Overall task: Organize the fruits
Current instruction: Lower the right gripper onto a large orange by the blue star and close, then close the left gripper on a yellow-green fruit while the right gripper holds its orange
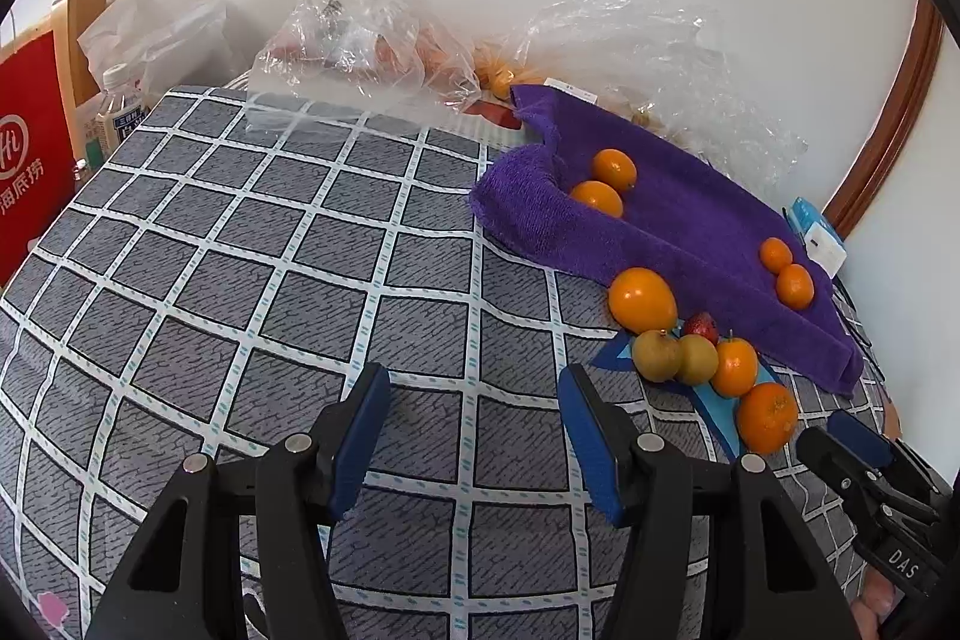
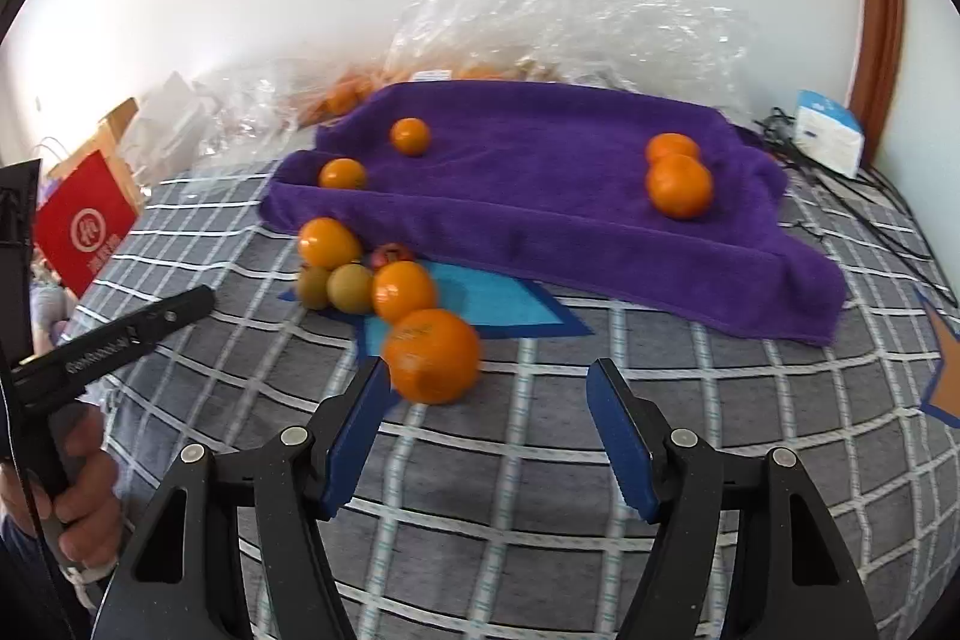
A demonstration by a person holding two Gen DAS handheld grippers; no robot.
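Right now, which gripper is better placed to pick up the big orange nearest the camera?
Right. The right gripper is open with the big orange just ahead, beside its left finger. The left gripper faces bare checked cover, with the fruit off to its right.

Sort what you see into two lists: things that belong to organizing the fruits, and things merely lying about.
Belongs: oranges, two green-brown fruits, small red fruit, purple towel.
Lying about: clear plastic bags, red paper bag, bottle, white box, cables.
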